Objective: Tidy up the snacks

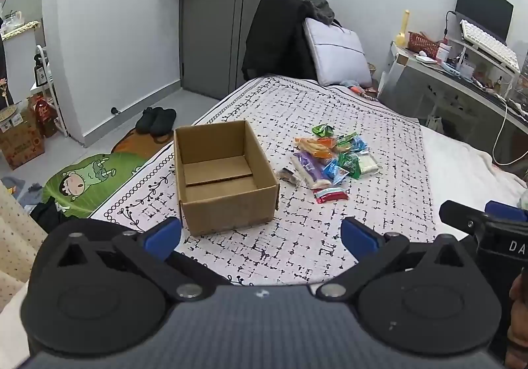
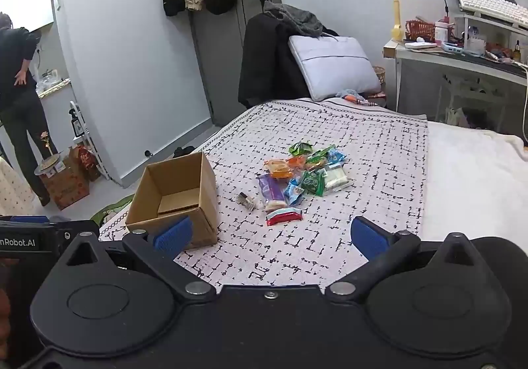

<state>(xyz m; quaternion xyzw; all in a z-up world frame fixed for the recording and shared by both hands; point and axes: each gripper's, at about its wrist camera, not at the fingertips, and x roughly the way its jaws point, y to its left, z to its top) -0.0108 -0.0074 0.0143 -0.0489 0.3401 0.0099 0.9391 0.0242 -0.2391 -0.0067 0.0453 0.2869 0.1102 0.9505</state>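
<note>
- Left wrist view: the right gripper [image 1: 488, 220] is showing the letters "DA" on its body at the right edge. The left gripper [image 1: 260, 233] is hovering with its blue pads spread wide and holding nothing; the open cardboard box [image 1: 224, 174] is sitting just ahead on the patterned bedspread [image 1: 330, 237], with the snack pile [image 1: 330, 158] lying to the box's right.
- Right wrist view: "nRobot.AI" is reading on the left gripper [image 2: 29, 237]. The right gripper [image 2: 270, 237] is spread wide and empty; a red packet [image 2: 283, 215] is lying nearest ahead of it, the box front-left.
</note>
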